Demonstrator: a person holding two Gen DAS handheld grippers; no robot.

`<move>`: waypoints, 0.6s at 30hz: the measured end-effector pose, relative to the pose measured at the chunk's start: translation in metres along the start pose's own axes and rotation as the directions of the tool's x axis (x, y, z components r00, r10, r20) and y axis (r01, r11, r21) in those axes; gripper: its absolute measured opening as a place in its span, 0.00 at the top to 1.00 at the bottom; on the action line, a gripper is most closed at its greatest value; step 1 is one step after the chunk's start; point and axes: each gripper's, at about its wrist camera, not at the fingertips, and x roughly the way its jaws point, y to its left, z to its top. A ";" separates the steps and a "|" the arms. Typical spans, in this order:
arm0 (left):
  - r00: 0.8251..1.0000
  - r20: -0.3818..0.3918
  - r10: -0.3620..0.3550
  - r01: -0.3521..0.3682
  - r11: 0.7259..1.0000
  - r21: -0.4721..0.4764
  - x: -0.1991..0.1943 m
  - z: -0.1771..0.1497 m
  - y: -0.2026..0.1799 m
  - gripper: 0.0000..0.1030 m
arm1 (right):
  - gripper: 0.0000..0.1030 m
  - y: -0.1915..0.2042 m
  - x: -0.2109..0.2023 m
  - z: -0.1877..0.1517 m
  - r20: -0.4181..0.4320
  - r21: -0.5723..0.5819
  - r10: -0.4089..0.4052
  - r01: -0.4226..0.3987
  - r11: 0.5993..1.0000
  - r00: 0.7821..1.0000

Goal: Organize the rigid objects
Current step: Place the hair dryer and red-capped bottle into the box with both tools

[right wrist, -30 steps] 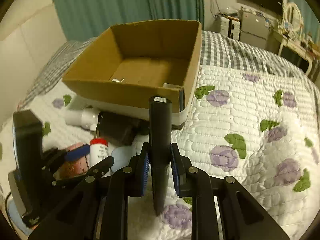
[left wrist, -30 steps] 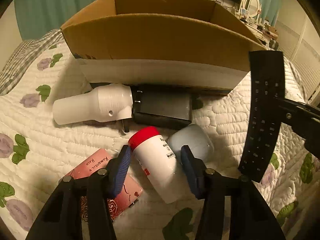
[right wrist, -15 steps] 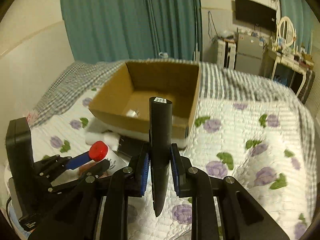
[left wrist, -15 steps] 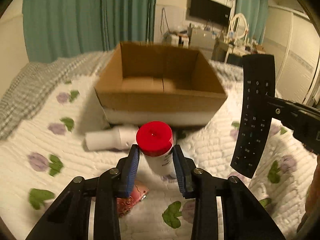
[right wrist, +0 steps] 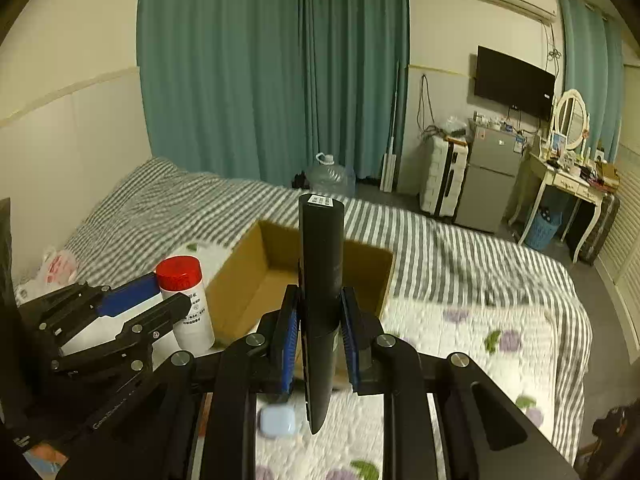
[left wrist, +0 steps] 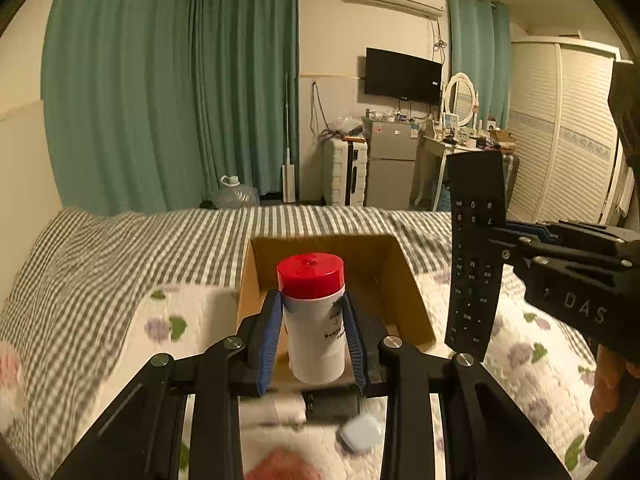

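Note:
My left gripper (left wrist: 312, 300) is shut on a white bottle with a red cap (left wrist: 314, 316) and holds it upright, high above the bed in front of the open cardboard box (left wrist: 416, 300). The bottle also shows in the right wrist view (right wrist: 186, 300). My right gripper (right wrist: 320, 300) is shut on a black remote control (right wrist: 320, 280), held upright above the box (right wrist: 248, 280). The remote also shows in the left wrist view (left wrist: 474, 260), to the right of the box.
On the quilted bed lie a pale blue earbud case (left wrist: 362, 434), also in the right wrist view (right wrist: 277, 422), a dark adapter (left wrist: 330, 402), a white object and a pink item. A striped blanket (left wrist: 160, 248) lies behind the box.
Both grippers have risen and tilted up with their objects. The bottle, first lying on the bed between open fingers, is now gripped and lifted. The box looks smaller and lower.

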 end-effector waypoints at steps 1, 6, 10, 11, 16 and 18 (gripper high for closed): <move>1.000 0.002 0.003 -0.003 1.000 0.007 0.006 0.005 0.001 0.70 | 0.81 -0.002 0.007 0.006 0.001 0.000 0.000 0.000 1.000 1.000; 1.000 -0.024 0.003 -0.002 0.999 0.051 0.050 0.014 0.002 0.84 | 0.81 -0.011 0.051 0.017 -0.028 0.005 0.005 -0.005 1.000 1.000; 0.998 -0.061 -0.004 0.007 0.999 0.049 0.085 0.005 0.007 0.89 | 0.81 -0.016 0.099 0.009 -0.107 0.017 0.028 -0.027 1.000 0.994; 0.997 -0.073 -0.011 0.014 0.999 0.044 0.094 0.002 0.008 0.89 | 0.82 -0.019 0.113 0.006 -0.133 0.027 0.032 -0.029 0.999 0.991; 0.990 -0.137 -0.014 0.017 1.000 0.023 0.138 -0.015 0.017 0.89 | 0.81 -0.024 0.179 -0.017 -0.241 0.048 0.054 -0.044 0.998 0.969; 0.988 -0.155 -0.013 0.017 1.000 0.024 0.147 -0.022 0.020 0.89 | 0.81 -0.027 0.193 -0.022 -0.251 0.062 0.057 -0.042 0.997 0.966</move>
